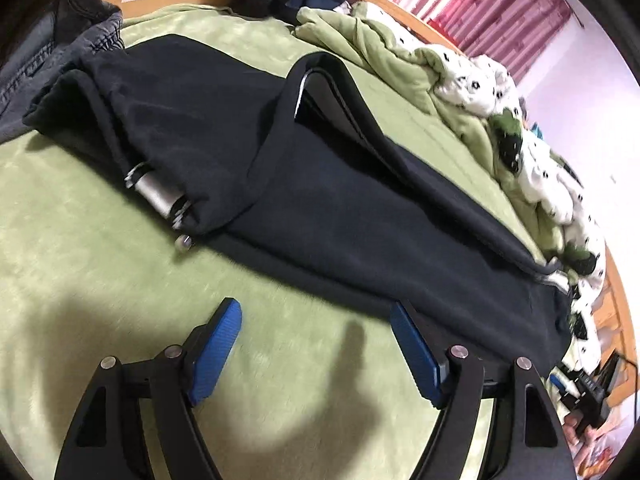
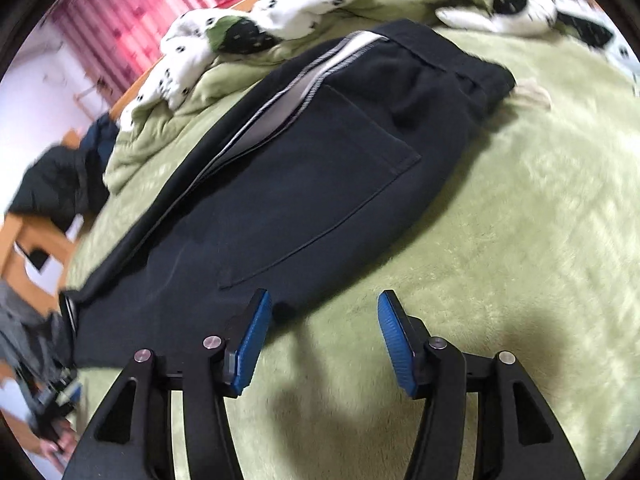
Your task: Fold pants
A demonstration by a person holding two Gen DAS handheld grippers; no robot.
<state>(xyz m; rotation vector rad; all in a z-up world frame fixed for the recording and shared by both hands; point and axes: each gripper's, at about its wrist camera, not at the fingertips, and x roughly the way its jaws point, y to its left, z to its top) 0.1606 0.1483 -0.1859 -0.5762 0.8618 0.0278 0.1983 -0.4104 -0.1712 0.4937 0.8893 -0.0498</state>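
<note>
Left wrist view: green blanket seen under dark pants, laid lengthwise, legs partly doubled | left gripper held open, empty, at near edge | right gripper likewise open by back pocket | step judged: re-grasp between folds; edge pinch needed next

Pants matt black cloth; blanket fuzzy green fleece.

green blanket | spotted quilt | pink curtain | jeans
</note>
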